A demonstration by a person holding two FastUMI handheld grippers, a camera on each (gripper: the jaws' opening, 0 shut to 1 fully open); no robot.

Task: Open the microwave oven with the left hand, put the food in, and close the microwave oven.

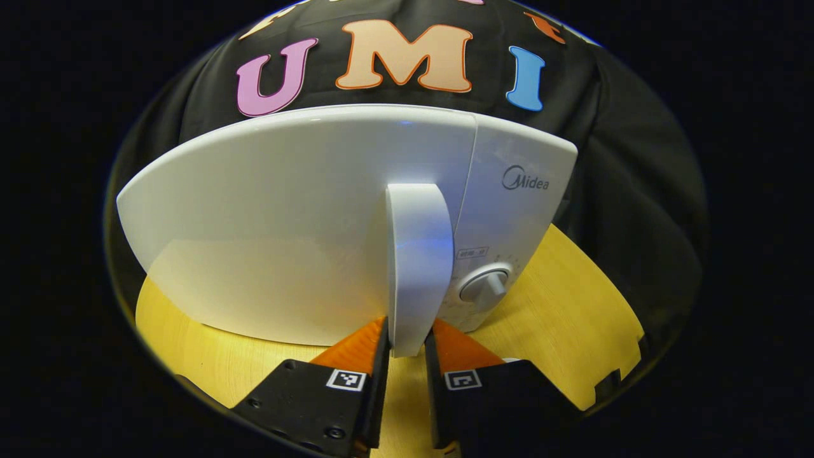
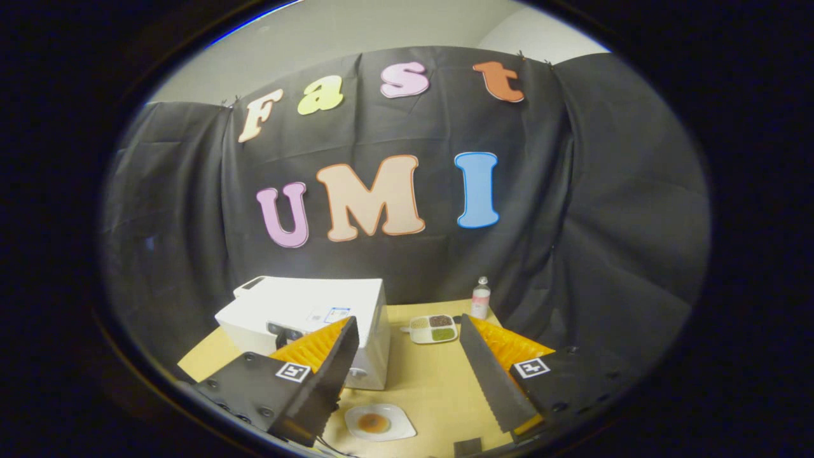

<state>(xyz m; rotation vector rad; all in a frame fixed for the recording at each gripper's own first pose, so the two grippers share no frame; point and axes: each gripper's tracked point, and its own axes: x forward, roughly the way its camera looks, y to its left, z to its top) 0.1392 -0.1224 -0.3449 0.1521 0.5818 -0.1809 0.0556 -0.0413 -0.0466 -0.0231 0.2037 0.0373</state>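
The white microwave (image 1: pixel 305 222) stands close in front of me in the left gripper view, its door flush with the control panel. My left gripper (image 1: pixel 409 331) has a finger on each side of the lower end of the vertical door handle (image 1: pixel 416 254) and is shut on it. In the right gripper view the microwave (image 2: pixel 318 308) sits at the left of the table. A white plate of food (image 2: pixel 379 422) lies on the table in front of it. My right gripper (image 2: pixel 407 321) hovers high above the table, open and holding nothing.
A round dial (image 1: pixel 486 283) sits on the microwave's panel right of the handle. On the yellow wooden table (image 2: pixel 439 381), a compartment tray (image 2: pixel 434 328) and a small bottle (image 2: pixel 481 299) stand near the back, by the black cloth wall.
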